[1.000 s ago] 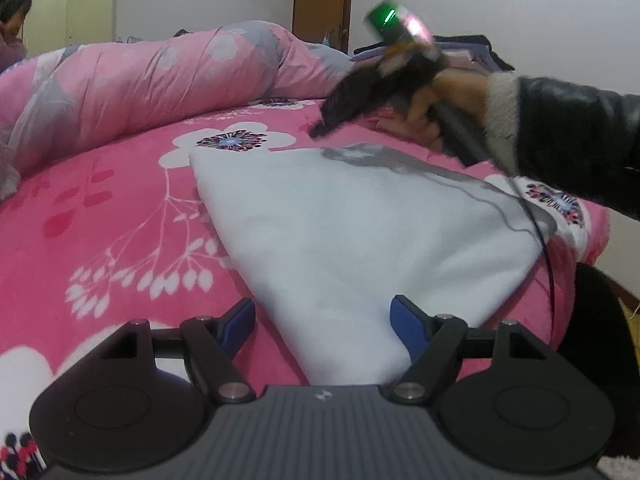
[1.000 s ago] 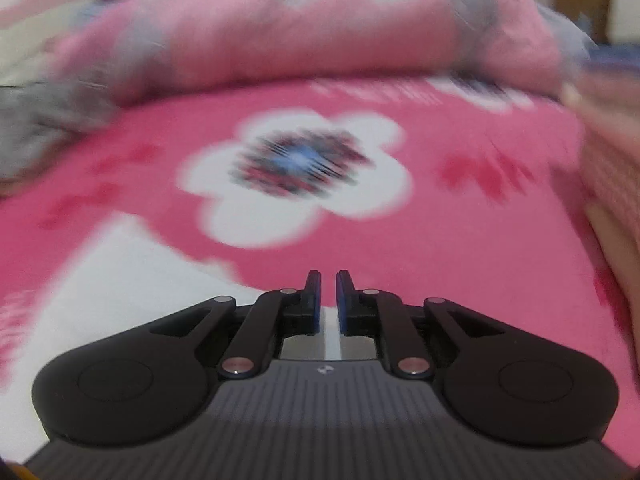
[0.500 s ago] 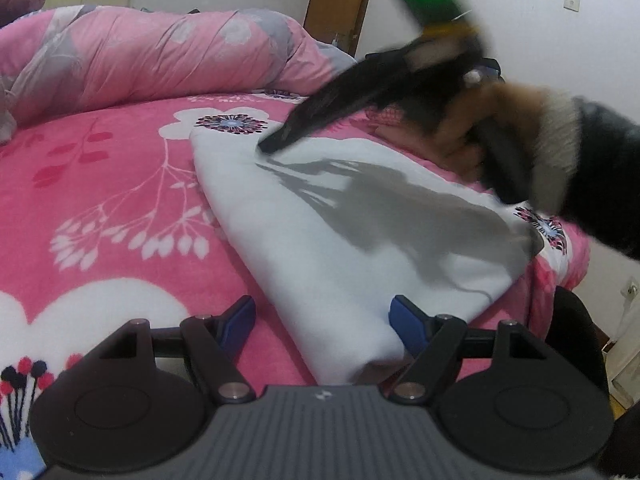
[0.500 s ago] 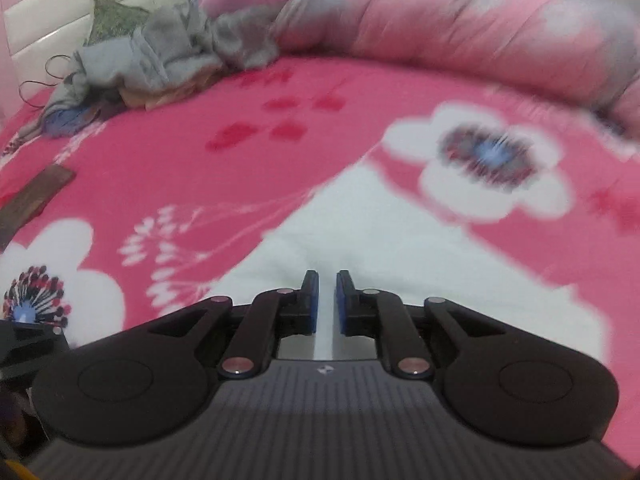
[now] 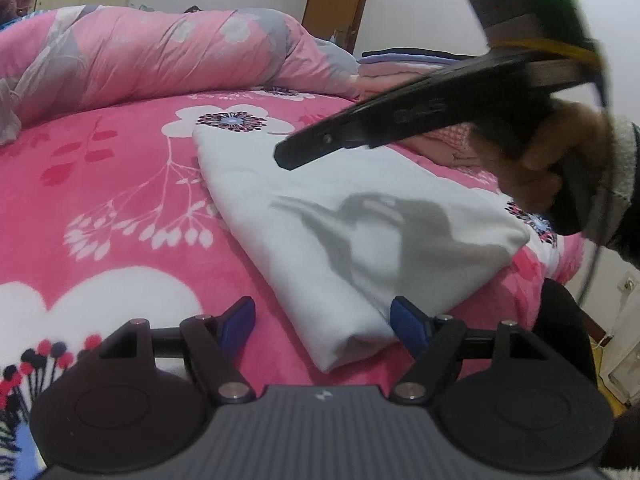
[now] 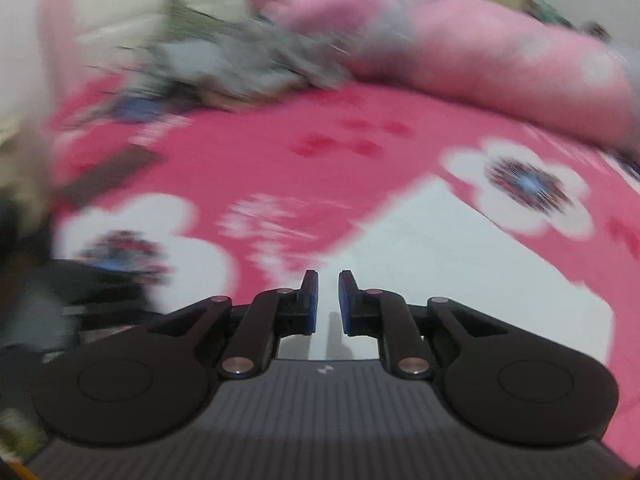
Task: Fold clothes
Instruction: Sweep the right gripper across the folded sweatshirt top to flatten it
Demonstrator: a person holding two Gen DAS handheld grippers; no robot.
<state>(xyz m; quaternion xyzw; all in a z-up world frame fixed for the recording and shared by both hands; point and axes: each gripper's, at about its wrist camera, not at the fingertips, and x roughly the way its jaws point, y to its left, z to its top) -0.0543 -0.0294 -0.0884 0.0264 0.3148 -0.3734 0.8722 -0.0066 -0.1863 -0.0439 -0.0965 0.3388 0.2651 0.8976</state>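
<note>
A folded white garment (image 5: pixel 352 216) lies flat on a pink flowered blanket (image 5: pixel 120 184) that covers the bed, its long folded edge running from a white flower print toward the near edge of the bed, its right corner close to the bed's right edge. The left gripper (image 5: pixel 324 322) sits low at the garment's near corner with its blue-padded fingers (image 5: pixel 404 322) spread wide, one on each side of that corner; the pads do not press on the cloth. The right gripper (image 6: pixel 328 300) hangs above the middle of the garment, held in a hand (image 5: pixel 552 160) with a dark sleeve, and throws a shadow on the white fabric. Its fingers are nearly pressed together, with a narrow gap and nothing between them. A rolled pink and grey quilt (image 5: pixel 152 52) lies along the far side of the bed, and a stack of folded clothes (image 5: pixel 400 66) sits at the far right corner. The right wrist view is blurred.
</note>
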